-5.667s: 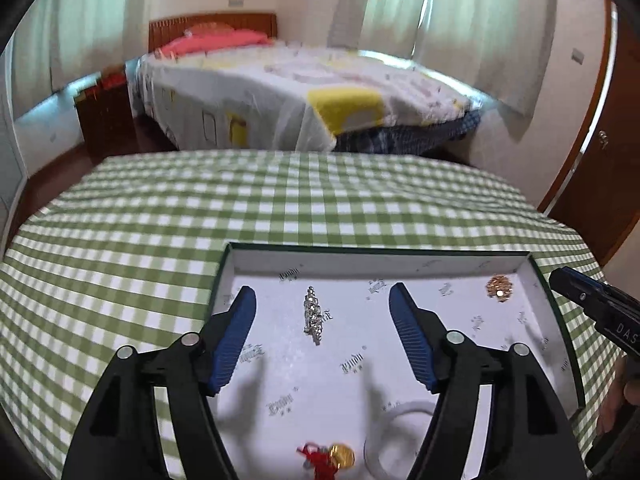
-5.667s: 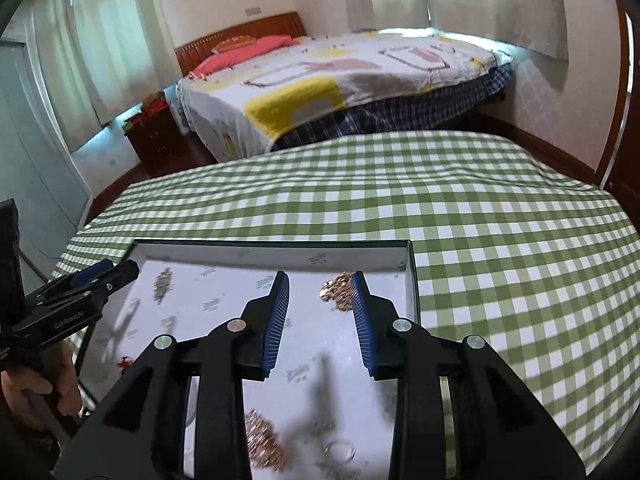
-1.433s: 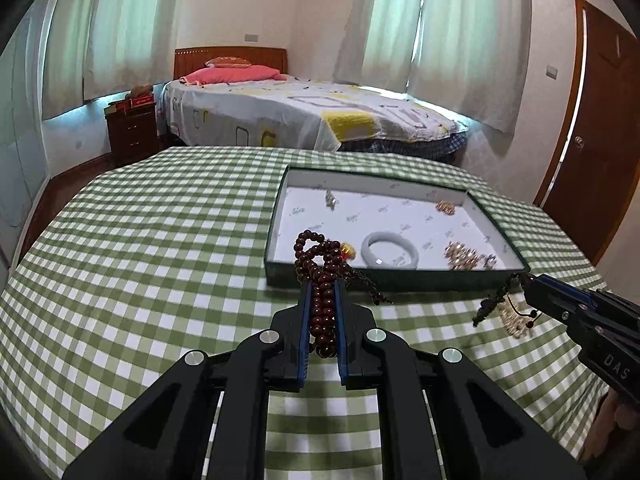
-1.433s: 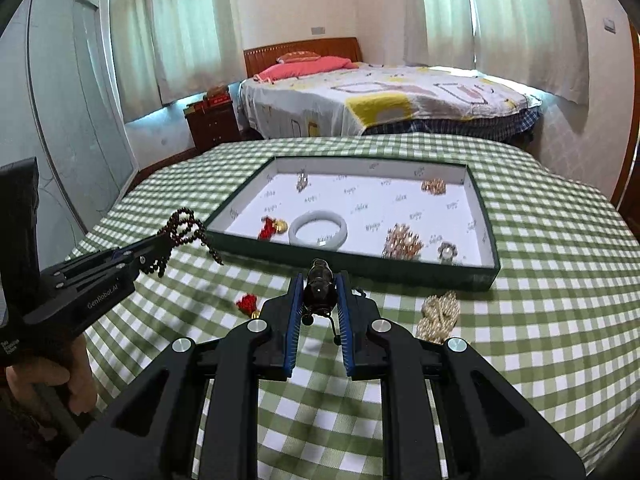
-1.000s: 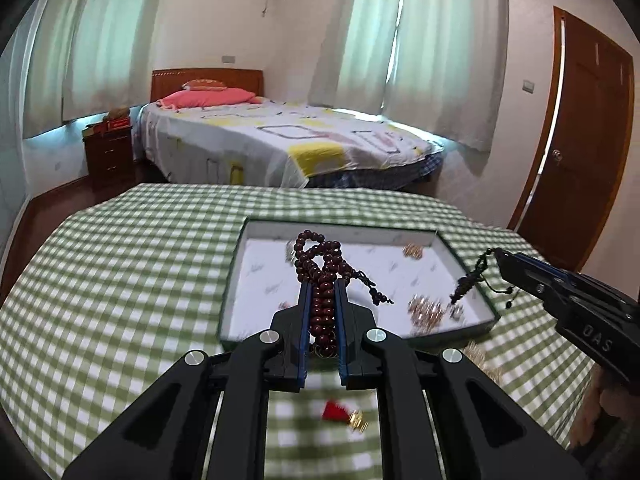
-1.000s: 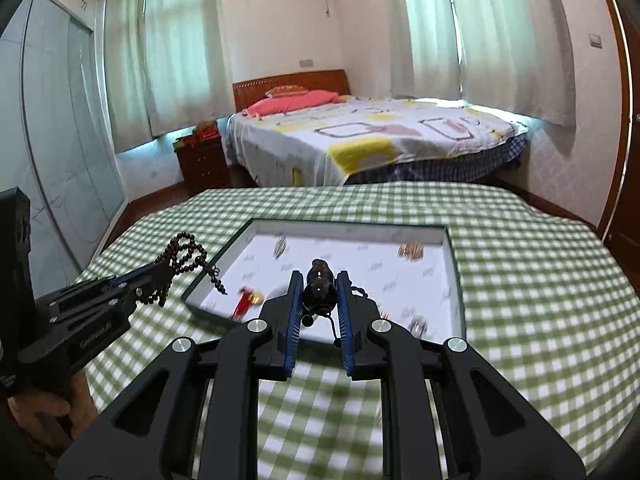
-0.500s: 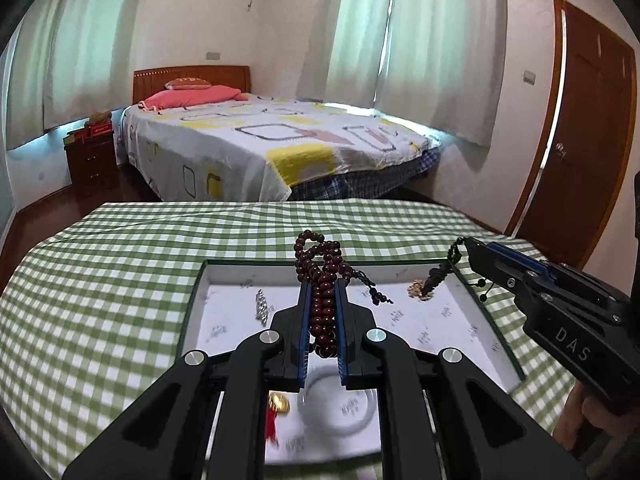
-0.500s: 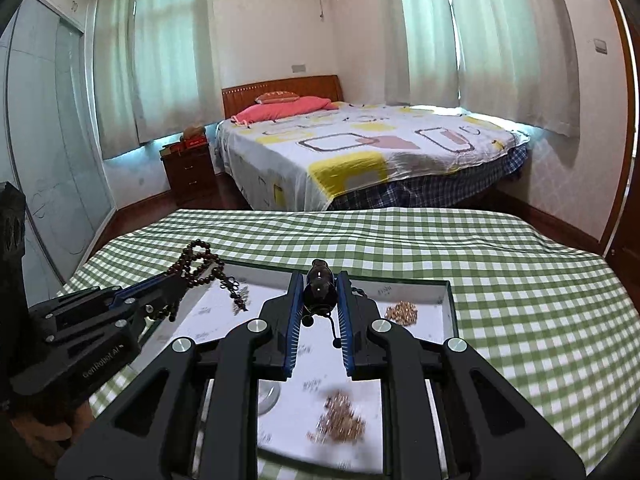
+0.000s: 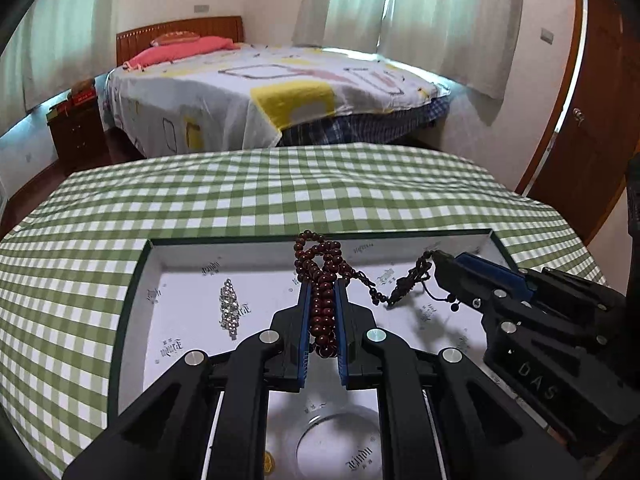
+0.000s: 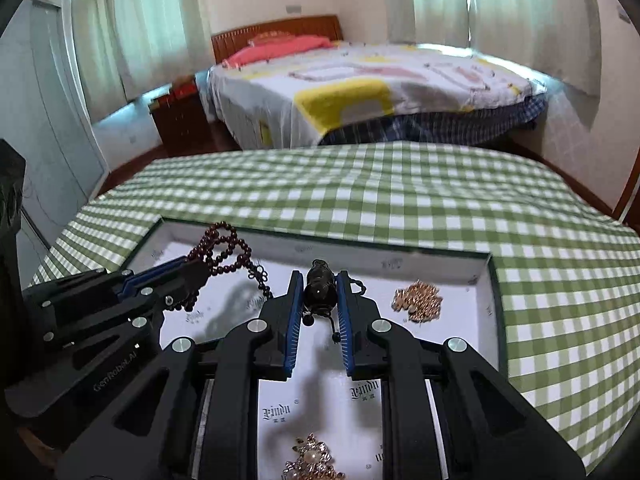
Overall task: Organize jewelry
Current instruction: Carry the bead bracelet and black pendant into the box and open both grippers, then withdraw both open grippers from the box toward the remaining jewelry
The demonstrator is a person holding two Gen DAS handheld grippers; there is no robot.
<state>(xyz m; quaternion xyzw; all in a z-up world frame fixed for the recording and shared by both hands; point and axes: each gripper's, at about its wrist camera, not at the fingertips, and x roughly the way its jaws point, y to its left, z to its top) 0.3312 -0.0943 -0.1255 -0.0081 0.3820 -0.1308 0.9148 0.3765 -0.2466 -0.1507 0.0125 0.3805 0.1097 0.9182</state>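
My left gripper (image 9: 322, 286) is shut on a string of dark red beads (image 9: 318, 254), whose loops stick out past the fingertips. It hangs over the white inside of the green-rimmed tray (image 9: 130, 304). My right gripper (image 10: 319, 280) is shut on a dark beaded bracelet (image 10: 320, 296) with a thin cord dangling below, also over the tray (image 10: 496, 300). In the left wrist view the right gripper (image 9: 440, 260) comes in from the right, its bracelet (image 9: 408, 280) hanging close to the red beads. In the right wrist view the left gripper (image 10: 192, 270) and its red beads (image 10: 224, 244) are at the left.
In the tray lie a silver brooch (image 9: 229, 308), a white bangle (image 9: 340, 420), a gold bead (image 9: 269, 460), a heap of gold chain (image 10: 418, 300) and a pearl-and-gold piece (image 10: 312, 460). A green checked cloth (image 9: 280, 200) covers the table. A bed stands beyond it.
Both grippers have moved forward and down, from in front of the tray to over its inside, each keeping its beads. The tray now fills the lower part of both views.
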